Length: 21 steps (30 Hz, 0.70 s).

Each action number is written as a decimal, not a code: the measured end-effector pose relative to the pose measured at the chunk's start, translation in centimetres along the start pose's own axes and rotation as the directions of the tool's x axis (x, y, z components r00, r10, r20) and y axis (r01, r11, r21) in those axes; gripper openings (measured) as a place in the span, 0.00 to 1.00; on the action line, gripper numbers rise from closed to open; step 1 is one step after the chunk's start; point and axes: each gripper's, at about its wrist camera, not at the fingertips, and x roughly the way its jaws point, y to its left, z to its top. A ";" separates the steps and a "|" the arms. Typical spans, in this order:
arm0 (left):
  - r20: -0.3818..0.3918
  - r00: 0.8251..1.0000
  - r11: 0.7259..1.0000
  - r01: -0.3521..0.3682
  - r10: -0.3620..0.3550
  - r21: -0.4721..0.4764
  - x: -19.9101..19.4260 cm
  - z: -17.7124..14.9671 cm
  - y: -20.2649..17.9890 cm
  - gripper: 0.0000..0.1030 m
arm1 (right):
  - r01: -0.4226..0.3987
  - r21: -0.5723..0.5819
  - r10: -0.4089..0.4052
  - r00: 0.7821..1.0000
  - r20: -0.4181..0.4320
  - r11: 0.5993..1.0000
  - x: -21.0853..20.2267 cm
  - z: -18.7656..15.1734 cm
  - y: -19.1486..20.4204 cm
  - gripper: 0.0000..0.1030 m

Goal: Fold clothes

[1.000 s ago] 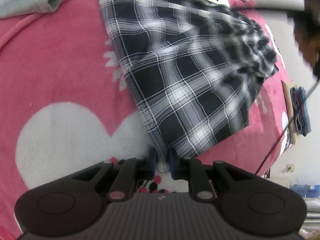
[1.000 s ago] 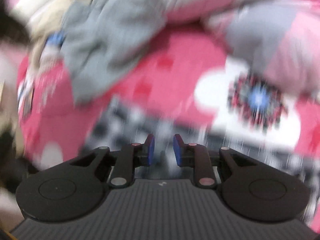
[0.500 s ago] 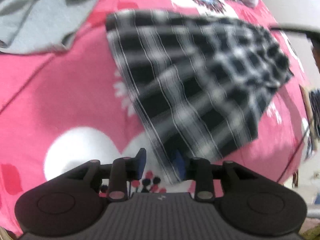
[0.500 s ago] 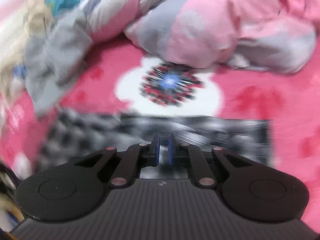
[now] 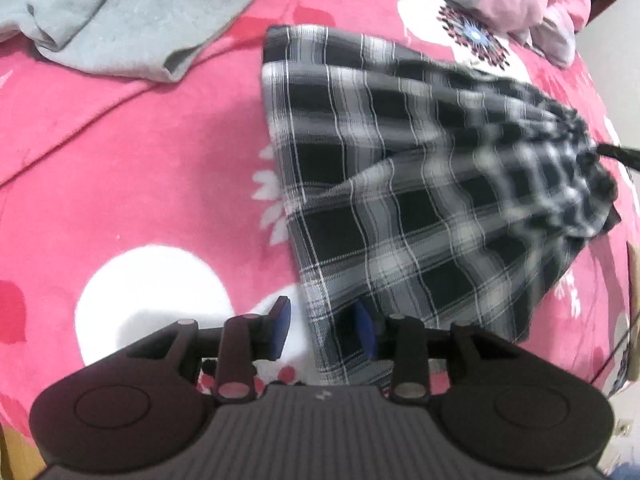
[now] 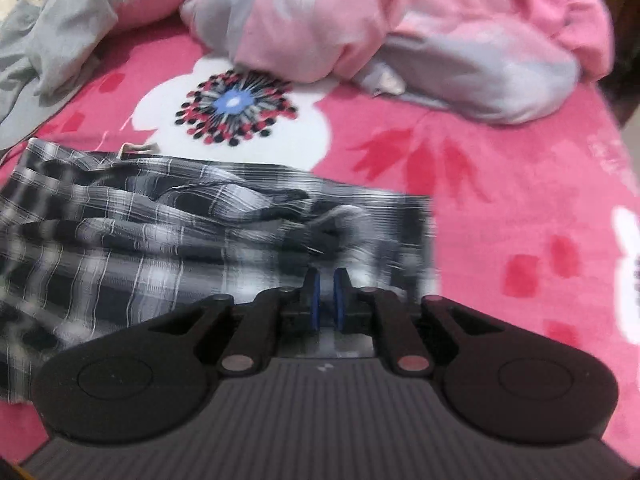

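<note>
Skirt (image 5: 400,184) runs left to right between hands: left gripper (image 5: 322,330) opening off its corner, right gripper (image 6: 327,294) pinched shut on the far edge.

No legible text, label or number anywhere (views blurred)

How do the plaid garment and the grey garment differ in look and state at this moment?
The plaid garment is black-and-white checked; the grey garment is plain. The plaid one lies spread out, mostly flat, on the pink blanket; the grey one lies crumpled. Both rest on that blanket.
</note>
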 end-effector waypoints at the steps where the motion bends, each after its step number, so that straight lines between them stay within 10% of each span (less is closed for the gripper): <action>1: 0.003 1.000 1.000 -0.002 0.002 -0.005 0.0 0.1 -0.1 0.38 | -0.001 -0.038 0.001 1.000 0.001 0.999 -0.3 -0.3 0.3 0.06; 9: 0.013 1.000 1.000 -0.018 0.018 -0.005 0.7 0.5 -1.2 0.41 | 0.029 -0.482 -0.083 0.993 -0.090 0.875 3.8 -3.0 3.7 0.04; 21: 0.021 0.999 0.999 -0.028 0.027 0.024 1.6 1.4 -2.3 0.45 | 0.112 -0.418 -0.163 0.983 -0.088 0.901 4.6 -3.1 1.3 0.03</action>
